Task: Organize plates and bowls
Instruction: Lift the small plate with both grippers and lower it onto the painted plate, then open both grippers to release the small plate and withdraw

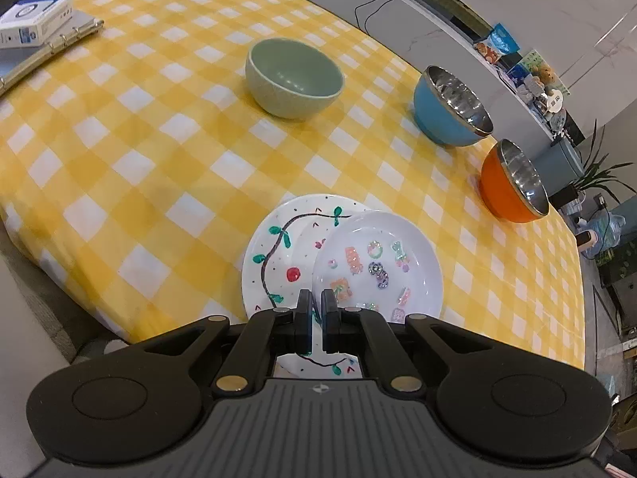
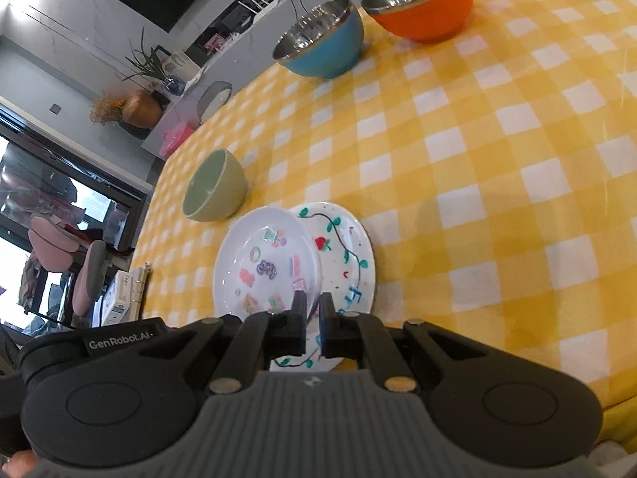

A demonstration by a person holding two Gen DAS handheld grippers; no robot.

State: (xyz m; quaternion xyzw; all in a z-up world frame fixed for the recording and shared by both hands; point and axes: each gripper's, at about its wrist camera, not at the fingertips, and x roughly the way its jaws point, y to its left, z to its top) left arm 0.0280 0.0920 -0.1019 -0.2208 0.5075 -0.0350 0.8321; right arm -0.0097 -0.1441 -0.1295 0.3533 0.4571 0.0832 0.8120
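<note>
A small white plate with candy stickers [image 1: 378, 267] leans tilted on a larger white plate painted with a vine and cherry [image 1: 274, 259]. My left gripper [image 1: 316, 302] is shut on the sticker plate's rim. In the right wrist view the sticker plate [image 2: 266, 263] overlaps the vine plate [image 2: 346, 255]; my right gripper [image 2: 312, 304] is shut on the sticker plate's near edge. A green bowl [image 1: 294, 75], a blue bowl [image 1: 450, 105] and an orange bowl [image 1: 513, 181] stand apart on the cloth.
The table has a yellow checked cloth [image 1: 159, 151]. A ring binder [image 1: 51, 51] and a white box [image 1: 32, 24] lie at its far left corner. A grey counter [image 1: 398, 20] with packets runs behind the table.
</note>
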